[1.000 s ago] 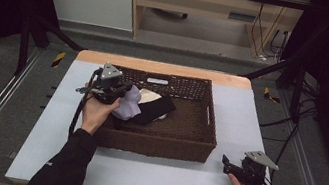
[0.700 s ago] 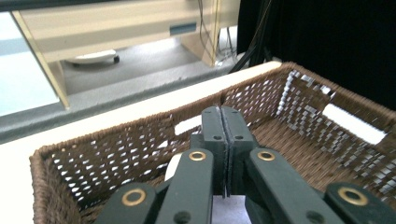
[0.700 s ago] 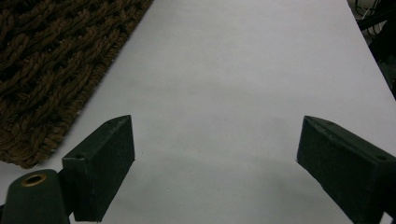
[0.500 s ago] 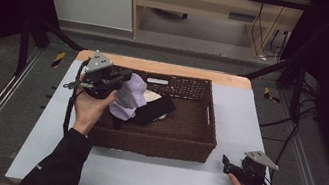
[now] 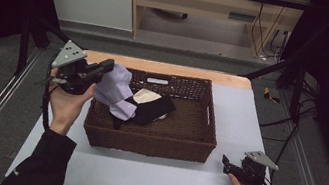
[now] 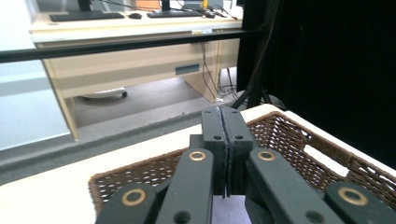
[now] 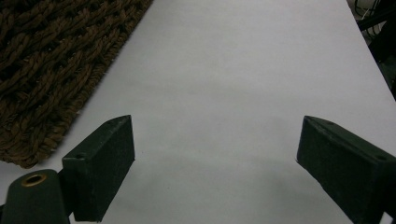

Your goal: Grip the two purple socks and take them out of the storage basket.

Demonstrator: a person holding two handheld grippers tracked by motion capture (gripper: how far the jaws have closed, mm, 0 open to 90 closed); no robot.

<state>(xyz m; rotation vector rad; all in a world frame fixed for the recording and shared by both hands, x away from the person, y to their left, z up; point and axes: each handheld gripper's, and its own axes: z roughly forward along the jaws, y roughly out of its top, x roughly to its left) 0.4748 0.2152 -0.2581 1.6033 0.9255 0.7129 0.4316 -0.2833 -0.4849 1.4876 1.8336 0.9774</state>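
The left gripper, clamped on a lavender cloth above the wicker basket's left rim, risks snagging it there, while the right gripper rests open on the tabletop.

The right gripper has its two black jaws spread wide apart, one rising at the lower left and the other at the lower right, with nothing between them. Beneath and beyond them lies the bare pale grey table. The dark brown woven basket fills the upper left corner, its side resting on the table just beside the left-hand jaw.
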